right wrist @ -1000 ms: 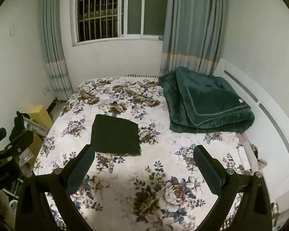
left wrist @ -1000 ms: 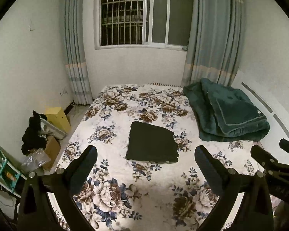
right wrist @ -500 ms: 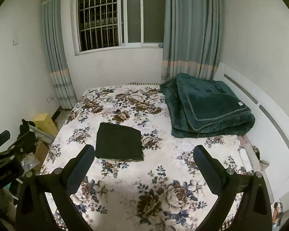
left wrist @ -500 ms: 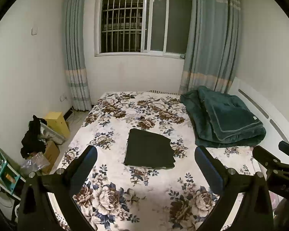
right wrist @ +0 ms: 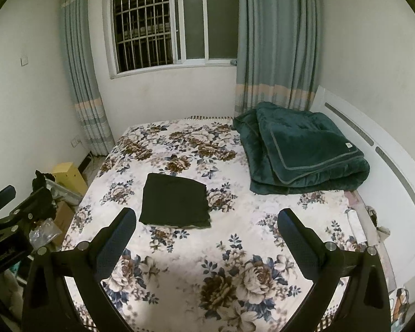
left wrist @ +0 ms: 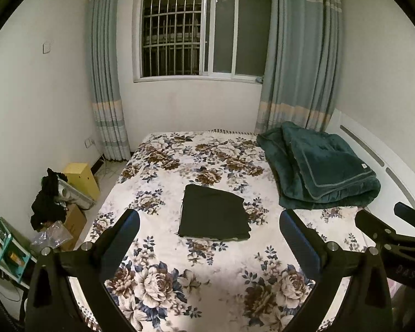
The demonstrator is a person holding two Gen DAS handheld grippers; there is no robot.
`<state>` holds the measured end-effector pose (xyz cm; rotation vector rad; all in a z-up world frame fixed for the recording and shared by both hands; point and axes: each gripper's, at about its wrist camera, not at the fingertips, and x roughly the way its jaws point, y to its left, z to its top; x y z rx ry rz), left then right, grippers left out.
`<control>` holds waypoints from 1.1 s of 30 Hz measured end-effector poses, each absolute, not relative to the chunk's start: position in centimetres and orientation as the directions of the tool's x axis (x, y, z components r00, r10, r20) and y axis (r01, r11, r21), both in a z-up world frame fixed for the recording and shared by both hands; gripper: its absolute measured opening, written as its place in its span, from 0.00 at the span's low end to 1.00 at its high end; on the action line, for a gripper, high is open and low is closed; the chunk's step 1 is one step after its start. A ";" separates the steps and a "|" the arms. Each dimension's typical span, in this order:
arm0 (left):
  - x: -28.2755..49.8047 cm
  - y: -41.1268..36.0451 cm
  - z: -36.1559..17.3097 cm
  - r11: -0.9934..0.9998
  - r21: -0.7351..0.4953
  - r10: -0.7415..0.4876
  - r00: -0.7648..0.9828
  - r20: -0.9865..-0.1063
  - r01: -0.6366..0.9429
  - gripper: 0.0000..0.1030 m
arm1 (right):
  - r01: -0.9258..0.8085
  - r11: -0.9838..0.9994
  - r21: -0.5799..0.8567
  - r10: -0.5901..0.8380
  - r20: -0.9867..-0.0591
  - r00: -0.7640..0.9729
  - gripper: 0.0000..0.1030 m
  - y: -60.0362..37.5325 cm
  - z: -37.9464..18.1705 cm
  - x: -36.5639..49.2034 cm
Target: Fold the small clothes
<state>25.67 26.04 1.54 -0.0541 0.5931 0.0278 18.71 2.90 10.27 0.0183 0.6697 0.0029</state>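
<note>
From the left wrist view, the left gripper (left wrist: pixel 209 228) hangs above the near edge of the bed with its two black fingers spread wide and nothing between them. Ahead of it the folded dark green square garment (left wrist: pixel 213 212) lies flat in the middle of the white floral bedspread (left wrist: pixel 179 271), well apart from either finger. On the floor to the left, a brown cardboard box (left wrist: pixel 74 221) has crumpled clear plastic (left wrist: pixel 51 234) just in front of it, a yellow box (left wrist: pixel 81 178) stands behind, and a heap of black cloth (left wrist: pixel 47 202) is draped over the clutter; what the boxes hold cannot be made out. At the right edge the right gripper (left wrist: pixel 393 229) pokes in, carrying faint pale lettering too blurred to read. A thick teal folded blanket (left wrist: pixel 318 166) sits at the bed's far right, against the white headboard (left wrist: pixel 373 160). Over to the right wrist view: the right gripper (right wrist: pixel 207 228) is also wide apart and holds nothing, with the garment (right wrist: pixel 175 203) ahead and left of centre on the bedspread (right wrist: pixel 235 235). The blanket (right wrist: pixel 304 155) shows a small white label, unreadable. Behind the bed stand white walls, a barred sliding window (right wrist: pixel 174 25) and grey-blue striped curtains (right wrist: pixel 274 41).
</note>
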 end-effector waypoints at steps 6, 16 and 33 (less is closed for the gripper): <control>25.7 26.1 1.6 0.998 -0.042 0.011 0.828 -0.560 -0.041 1.00 | 0.004 1.000 0.019 0.009 -0.620 0.784 1.00 2.9 10.2 18.4; 24.9 26.6 2.1 0.998 -0.021 0.035 0.828 -0.559 -0.057 1.00 | 0.006 1.000 0.019 0.007 -0.619 0.785 1.00 3.0 10.1 18.4; 24.7 27.0 2.5 0.996 0.004 0.073 0.833 -0.548 -0.085 1.00 | -0.006 1.000 0.014 0.014 -0.611 0.791 1.00 3.7 10.2 18.5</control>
